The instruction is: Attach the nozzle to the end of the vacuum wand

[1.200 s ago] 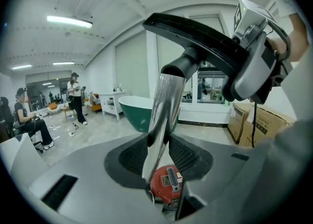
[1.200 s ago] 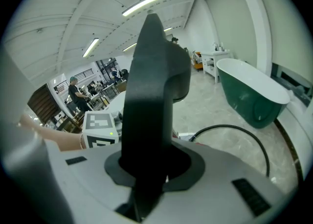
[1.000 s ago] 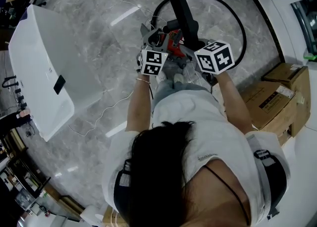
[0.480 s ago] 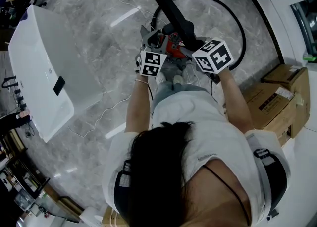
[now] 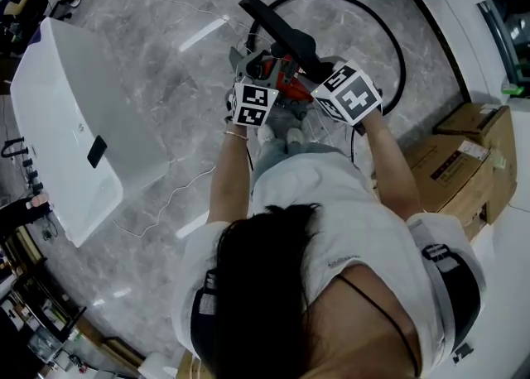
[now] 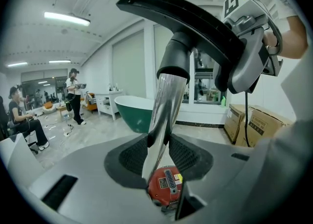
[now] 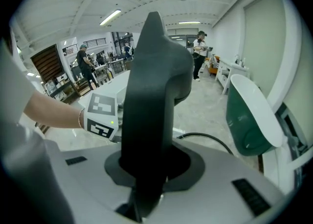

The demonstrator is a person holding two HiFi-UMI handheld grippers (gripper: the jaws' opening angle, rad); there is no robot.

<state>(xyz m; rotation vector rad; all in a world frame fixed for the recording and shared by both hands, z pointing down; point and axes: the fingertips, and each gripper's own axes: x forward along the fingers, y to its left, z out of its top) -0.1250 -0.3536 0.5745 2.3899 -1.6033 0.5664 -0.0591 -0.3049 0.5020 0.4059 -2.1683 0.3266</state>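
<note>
In the left gripper view a chrome vacuum wand (image 6: 165, 115) rises between the jaws of my left gripper (image 6: 159, 157), which is shut on it. A black nozzle (image 6: 188, 25) sits on the wand's upper end, its long head slanting up to the left. My right gripper (image 7: 149, 169) is shut on the nozzle (image 7: 151, 96), which fills that view. In the head view the nozzle (image 5: 276, 28) points up and left above both marker cubes. The red vacuum body (image 5: 286, 81) lies under the grippers.
A black hose (image 5: 391, 34) loops on the marble floor behind the vacuum. A large white tub (image 5: 74, 121) stands at the left, cardboard boxes (image 5: 464, 162) at the right. A green tub (image 7: 249, 120) and several people stand farther off.
In the head view the nozzle's far end has swung to the left, and the right gripper's cube has rolled and shifted slightly left with it. The left gripper has stayed put.
</note>
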